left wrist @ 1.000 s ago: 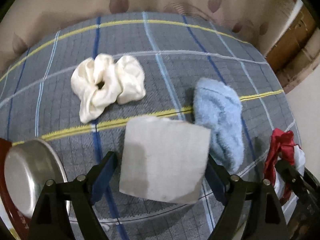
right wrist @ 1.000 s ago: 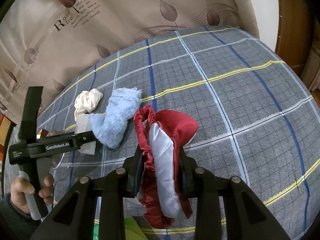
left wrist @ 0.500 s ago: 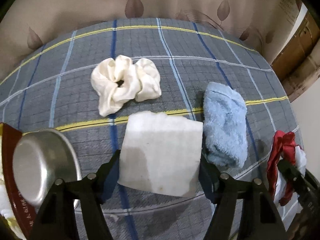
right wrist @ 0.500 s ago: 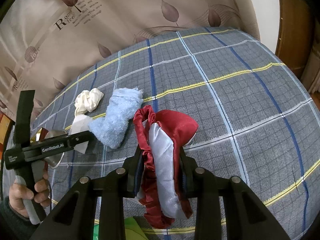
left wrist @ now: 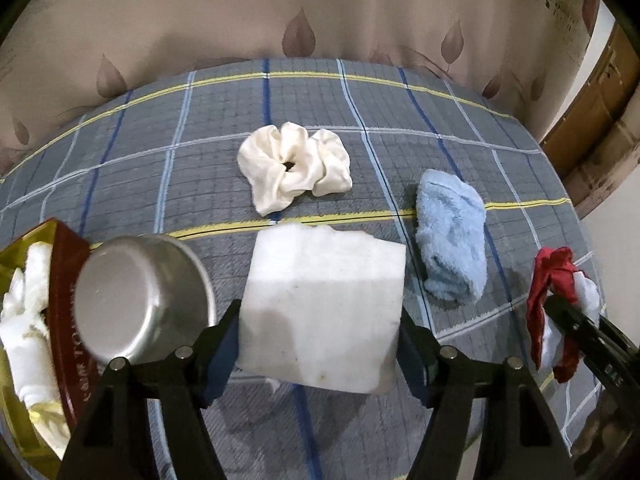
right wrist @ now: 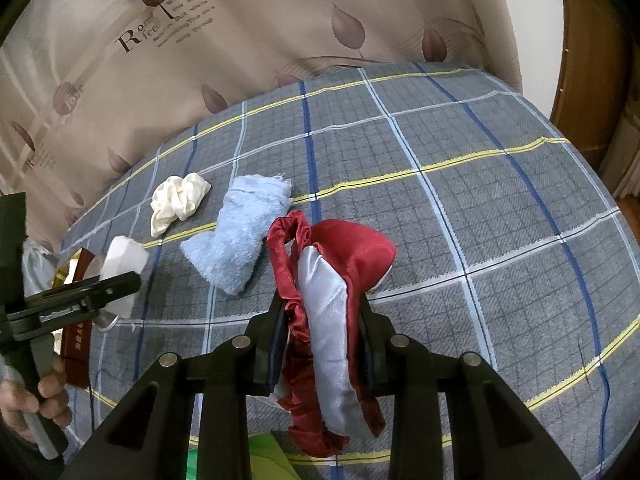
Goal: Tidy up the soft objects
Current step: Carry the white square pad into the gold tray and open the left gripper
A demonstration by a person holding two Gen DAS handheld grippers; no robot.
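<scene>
My left gripper (left wrist: 320,340) is shut on a white foam sponge block (left wrist: 320,308) and holds it above the plaid cloth; it also shows in the right wrist view (right wrist: 124,258). My right gripper (right wrist: 322,320) is shut on a red and pale-blue satin scrunchie (right wrist: 328,280), seen in the left wrist view (left wrist: 556,300) at the right edge. A cream scrunchie (left wrist: 294,166) (right wrist: 178,200) and a light blue fluffy cloth (left wrist: 450,232) (right wrist: 244,232) lie on the cloth.
A steel bowl (left wrist: 140,296) stands at the left beside a red and gold box (left wrist: 60,280) holding white soft items (left wrist: 24,320). The table has a grey plaid cloth (right wrist: 460,208). A leaf-print curtain (left wrist: 320,12) hangs behind. A green thing (right wrist: 256,456) shows at the bottom.
My left gripper has pulled back and swung left with the sponge; the bowl and the box have come further into view. The right gripper has stayed put with the scrunchie.
</scene>
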